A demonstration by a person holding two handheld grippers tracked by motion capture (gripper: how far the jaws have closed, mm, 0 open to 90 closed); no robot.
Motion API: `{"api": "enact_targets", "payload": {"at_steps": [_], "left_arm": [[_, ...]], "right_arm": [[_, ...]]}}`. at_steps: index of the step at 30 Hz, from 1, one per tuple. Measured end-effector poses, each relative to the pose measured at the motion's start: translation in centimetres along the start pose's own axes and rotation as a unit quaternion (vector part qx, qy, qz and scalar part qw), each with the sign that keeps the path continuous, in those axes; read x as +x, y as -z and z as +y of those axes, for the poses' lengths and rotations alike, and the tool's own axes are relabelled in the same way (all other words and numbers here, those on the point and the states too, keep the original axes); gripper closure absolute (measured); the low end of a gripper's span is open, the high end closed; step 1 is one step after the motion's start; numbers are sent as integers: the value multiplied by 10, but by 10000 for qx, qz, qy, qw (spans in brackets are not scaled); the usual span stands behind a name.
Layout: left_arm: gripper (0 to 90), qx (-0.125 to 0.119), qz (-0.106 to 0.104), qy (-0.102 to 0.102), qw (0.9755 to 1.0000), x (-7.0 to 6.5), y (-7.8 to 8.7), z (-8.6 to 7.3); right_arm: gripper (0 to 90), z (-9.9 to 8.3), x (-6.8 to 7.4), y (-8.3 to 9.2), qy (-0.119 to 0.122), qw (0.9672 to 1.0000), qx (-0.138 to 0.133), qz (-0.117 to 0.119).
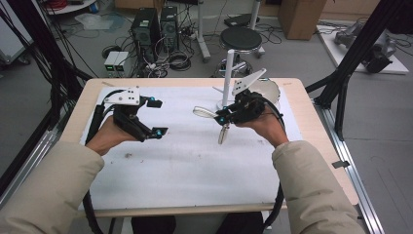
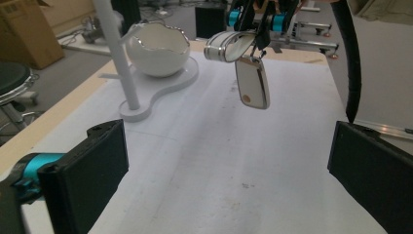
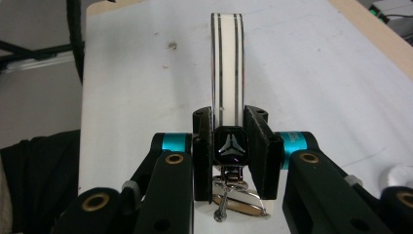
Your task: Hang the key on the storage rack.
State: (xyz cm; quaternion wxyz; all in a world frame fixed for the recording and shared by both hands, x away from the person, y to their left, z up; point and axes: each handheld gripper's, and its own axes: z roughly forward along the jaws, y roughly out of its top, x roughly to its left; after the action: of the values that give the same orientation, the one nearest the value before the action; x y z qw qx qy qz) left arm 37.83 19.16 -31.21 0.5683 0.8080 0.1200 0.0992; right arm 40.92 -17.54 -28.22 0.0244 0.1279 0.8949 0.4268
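My right gripper [image 1: 221, 117] is shut on a keyring-like piece above the middle of the white sheet [image 1: 195, 165]. The piece has a white band with silver stripes [image 1: 204, 112] sticking out ahead of the jaws and a shiny oblong tag [image 1: 224, 134] hanging below them. In the right gripper view the band [image 3: 226, 63] rises between the pads over a black clasp [image 3: 229, 146], with the tag [image 3: 238, 202] under it. The left gripper view has the band [image 2: 229, 46] and tag [image 2: 252, 83] farther off. My left gripper [image 1: 157, 117] stands open and empty at the left, its jaws wide apart [image 2: 234, 170].
A white stand with an upright post [image 1: 228, 73] and a white bowl [image 1: 269, 90] sits at the table's far edge, just behind the right gripper; the post [image 2: 114, 48] and bowl [image 2: 158, 48] are on the left in the left gripper view. A stool [image 1: 241, 39] and computer towers [image 1: 146, 29] stand on the floor beyond.
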Motion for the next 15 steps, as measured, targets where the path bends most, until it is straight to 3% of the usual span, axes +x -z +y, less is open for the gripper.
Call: {"api": "enact_targets", "payload": {"at_steps": [2,6,10,11,15], "left_arm": [[17,-71,120,36,9999,-1,6,-5],[17,-320,337,128,9988,-5,22,-22],[17,-565,643,218,9961,-10,42,-45],[17,-681,763,270,9944,-13,50,-56],[17,-757,968,338,9919,-16,61,-68]], "right_arm": [[745,-3,-5,6,-192,9997,-135,-87],[745,-8,-13,12,-349,9988,-260,-217],[745,-17,-28,21,-641,9962,-494,-307],[745,-21,-34,25,-741,9945,-648,-348],[745,-26,-42,27,-843,9929,-741,-393]]}}
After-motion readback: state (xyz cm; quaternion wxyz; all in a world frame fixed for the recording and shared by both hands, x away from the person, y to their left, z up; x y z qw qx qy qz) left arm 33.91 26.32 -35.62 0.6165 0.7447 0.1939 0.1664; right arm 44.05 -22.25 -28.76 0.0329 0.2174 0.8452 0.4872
